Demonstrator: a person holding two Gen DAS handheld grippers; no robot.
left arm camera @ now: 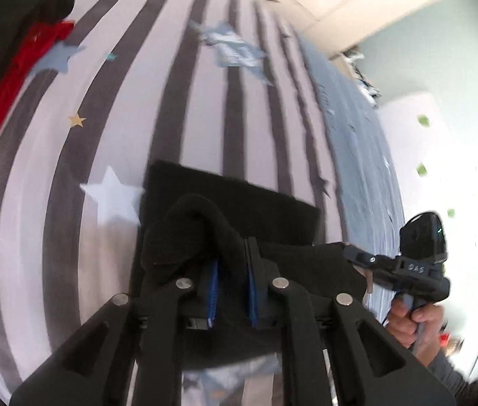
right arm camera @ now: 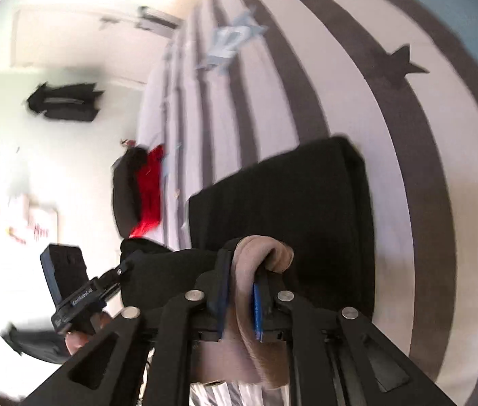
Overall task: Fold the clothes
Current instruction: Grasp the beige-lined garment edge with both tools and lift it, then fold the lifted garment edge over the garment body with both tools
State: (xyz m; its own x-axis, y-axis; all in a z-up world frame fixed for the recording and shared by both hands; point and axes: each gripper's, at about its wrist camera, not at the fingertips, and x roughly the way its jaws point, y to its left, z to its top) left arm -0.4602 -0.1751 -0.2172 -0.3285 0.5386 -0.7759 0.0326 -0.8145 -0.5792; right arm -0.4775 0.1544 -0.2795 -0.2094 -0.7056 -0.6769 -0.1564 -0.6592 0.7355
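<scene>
Over the striped bedspread (left arm camera: 110,142), I am pinching the black garment (left arm camera: 239,199) in both nearly closed tongs, left gripper (left arm camera: 232,264) and right gripper (right arm camera: 242,287), red clothes (left arm camera: 19,67) lying at ten o'clock

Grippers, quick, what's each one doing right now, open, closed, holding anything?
Left gripper: closed on a bunched fold of the black garment.
Right gripper: closed on a tan fabric edge of that garment.
</scene>
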